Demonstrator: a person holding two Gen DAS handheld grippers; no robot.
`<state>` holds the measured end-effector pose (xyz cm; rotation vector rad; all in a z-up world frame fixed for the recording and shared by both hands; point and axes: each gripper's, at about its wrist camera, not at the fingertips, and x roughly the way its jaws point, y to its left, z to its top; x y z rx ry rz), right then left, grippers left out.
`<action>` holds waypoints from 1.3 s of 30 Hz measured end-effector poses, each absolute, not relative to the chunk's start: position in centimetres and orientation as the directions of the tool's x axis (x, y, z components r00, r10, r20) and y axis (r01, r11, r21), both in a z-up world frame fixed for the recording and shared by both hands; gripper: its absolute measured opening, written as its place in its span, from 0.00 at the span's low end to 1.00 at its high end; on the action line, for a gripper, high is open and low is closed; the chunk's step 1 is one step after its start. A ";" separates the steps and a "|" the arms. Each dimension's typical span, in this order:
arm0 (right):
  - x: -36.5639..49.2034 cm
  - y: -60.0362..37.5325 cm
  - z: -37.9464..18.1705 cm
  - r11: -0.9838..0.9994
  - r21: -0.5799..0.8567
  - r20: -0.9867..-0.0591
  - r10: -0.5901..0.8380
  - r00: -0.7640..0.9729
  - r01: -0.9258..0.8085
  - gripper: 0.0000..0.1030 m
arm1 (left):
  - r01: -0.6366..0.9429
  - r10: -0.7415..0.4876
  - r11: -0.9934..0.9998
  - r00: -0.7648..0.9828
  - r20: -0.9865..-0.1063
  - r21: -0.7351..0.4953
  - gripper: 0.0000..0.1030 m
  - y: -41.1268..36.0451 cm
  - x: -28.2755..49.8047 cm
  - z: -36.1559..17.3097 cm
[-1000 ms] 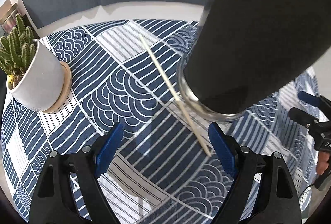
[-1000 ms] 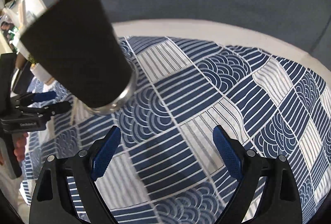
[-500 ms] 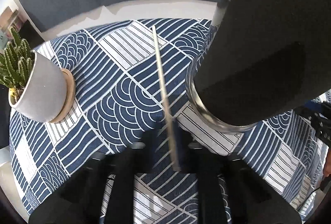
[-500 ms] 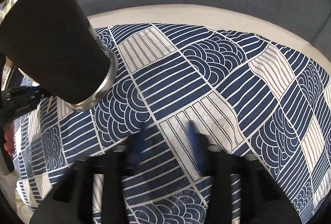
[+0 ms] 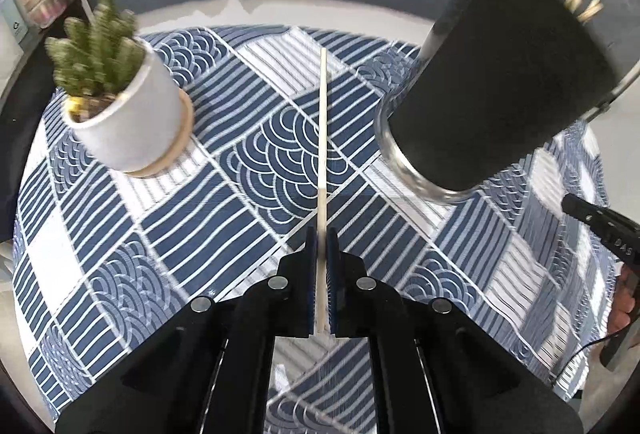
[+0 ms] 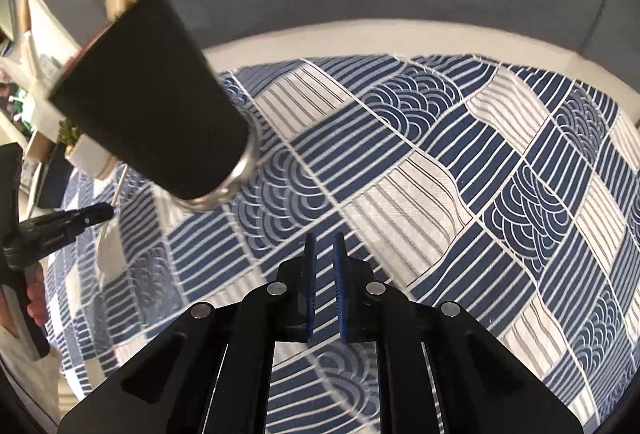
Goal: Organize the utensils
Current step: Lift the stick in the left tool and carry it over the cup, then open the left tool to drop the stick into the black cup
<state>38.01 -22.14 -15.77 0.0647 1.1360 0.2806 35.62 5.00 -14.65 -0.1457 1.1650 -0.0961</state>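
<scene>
My left gripper (image 5: 321, 234) is shut on the near end of a pale wooden chopstick (image 5: 323, 121), which sticks out forward above the cloth. To its right stands a tall black utensil cup (image 5: 496, 89) with a metal base, holding several wooden sticks (image 5: 580, 1). My right gripper (image 6: 324, 240) hovers over bare cloth; its jaws are closing, nearly together, with nothing between them. The cup (image 6: 152, 93) is up and to the left of it. The left gripper (image 6: 102, 213) with its chopstick (image 6: 120, 185) shows at that view's left edge.
A cactus in a white pot (image 5: 128, 113) on a wooden saucer stands at the left. A blue and white patterned tablecloth (image 5: 200, 226) covers the round table. A grey wall lies behind. A hand (image 6: 34, 298) holds the left gripper's handle.
Both grippers went from wide open to closed. The left one took hold of the chopstick and lifted it off the cloth; the right one closed on nothing. Both rose a little.
</scene>
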 end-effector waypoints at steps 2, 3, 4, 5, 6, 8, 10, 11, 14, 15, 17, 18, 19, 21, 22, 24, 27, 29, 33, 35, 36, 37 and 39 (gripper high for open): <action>36.9 -21.8 -14.3 0.962 0.190 -0.875 0.256 0.412 -0.194 0.08 | 0.011 -0.172 0.983 0.421 -0.891 -0.184 0.04 5.7 34.7 -12.8; 36.4 -21.8 -13.4 0.962 0.189 -0.869 0.258 0.422 -0.199 0.08 | 0.015 -0.183 0.981 0.433 -0.883 -0.196 0.04 6.1 34.4 -12.2; 36.0 -21.3 -12.4 0.961 0.183 -0.861 0.258 0.439 -0.205 0.08 | 0.018 -0.200 0.976 0.451 -0.870 -0.215 0.04 6.7 34.0 -11.1; 35.9 -20.9 -11.9 0.962 0.177 -0.855 0.256 0.450 -0.210 0.08 | 0.025 -0.219 0.972 0.464 -0.859 -0.235 0.04 7.2 33.7 -10.2; 35.8 -20.5 -11.2 0.962 0.171 -0.849 0.255 0.463 -0.215 0.08 | 0.031 -0.231 0.969 0.472 -0.851 -0.246 0.04 7.3 33.6 -9.8; 35.3 -19.9 -9.6 0.961 0.161 -0.834 0.255 0.490 -0.226 0.08 | 0.046 -0.250 0.964 0.485 -0.838 -0.262 0.05 7.4 33.3 -8.5; 35.0 -19.6 -8.2 0.960 0.150 -0.820 0.254 0.514 -0.234 0.08 | 0.071 -0.275 0.959 0.487 -0.829 -0.276 0.05 7.5 33.2 -6.9; 34.9 -19.3 -7.2 0.960 0.148 -0.811 0.256 0.526 -0.238 0.08 | 0.085 -0.292 0.954 0.471 -0.832 -0.286 0.05 7.5 33.0 -6.0; 35.1 -19.2 -5.0 0.948 0.202 -0.774 0.309 0.552 -0.246 0.08 | 0.138 -0.367 0.930 0.412 -0.834 -0.342 0.05 7.0 33.1 -4.5; 35.4 -19.2 -4.2 0.939 0.235 -0.760 0.338 0.555 -0.249 0.08 | 0.150 -0.367 0.930 0.404 -0.838 -0.336 0.05 6.6 33.1 -4.1; 35.8 -19.2 -2.9 0.917 0.299 -0.734 0.397 0.551 -0.263 0.08 | 0.184 -0.384 0.923 0.388 -0.838 -0.338 0.05 6.0 33.1 -3.1; 36.1 -19.0 -2.4 0.908 0.320 -0.724 0.418 0.549 -0.270 0.08 | 0.199 -0.395 0.918 0.371 -0.840 -0.344 0.05 5.5 33.4 -2.4; 36.4 -19.0 -2.0 0.903 0.333 -0.716 0.430 0.550 -0.273 0.08 | 0.206 -0.395 0.917 0.361 -0.845 -0.341 0.05 5.0 33.6 -2.1; 37.3 -18.6 -1.2 0.894 0.348 -0.710 0.449 0.543 -0.284 0.08 | 0.222 -0.381 0.921 0.332 -0.863 -0.322 0.05 4.2 34.3 -1.7; 37.5 -18.5 -0.9 0.892 0.348 -0.709 0.451 0.542 -0.288 0.08 | 0.231 -0.374 0.921 0.306 -0.875 -0.313 0.05 3.5 34.8 -1.7; 38.5 -18.3 -0.6 0.889 0.346 -0.711 0.457 0.534 -0.299 0.08 | 0.247 -0.358 0.923 0.268 -0.894 -0.295 0.05 2.6 35.4 -1.8; 40.0 -17.9 -0.9 0.887 0.340 -0.724 0.459 0.514 -0.313 0.08 | 0.271 -0.344 0.919 0.200 -0.918 -0.285 0.05 1.3 36.4 -1.8; 41.0 -17.8 -1.4 0.871 0.362 -0.722 0.487 0.492 -0.330 0.09 | 0.289 -0.320 0.920 0.165 -0.933 -0.265 0.05 0.6 37.1 -1.6; 42.8 -18.2 -2.1 0.813 0.458 -0.690 0.581 0.432 -0.360 0.10 | 0.302 -0.229 0.933 0.085 -0.970 -0.194 0.05 -0.2 39.0 -1.6; 43.6 -18.2 -2.5 0.804 0.468 -0.691 0.591 0.416 -0.366 0.10 | 0.304 -0.198 0.936 0.036 -0.980 -0.178 0.05 -0.6 40.2 -1.5; 44.0 -18.1 -2.7 0.800 0.469 -0.691 0.597 0.407 -0.375 0.10 | 0.305 -0.181 0.938 0.017 -0.983 -0.167 0.05 -0.8 40.7 -1.4; 44.3 -17.9 -2.8 0.796 0.469 -0.692 0.600 0.401 -0.382 0.10 | 0.308 -0.159 0.939 0.001 -0.987 -0.151 0.05 -1.0 41.2 -1.3; 45.1 -17.7 -3.0 0.799 0.455 -0.698 0.594 0.401 -0.392 0.10 | 0.315 -0.106 0.943 -0.012 -0.994 -0.104 0.08 -1.5 42.4 -0.8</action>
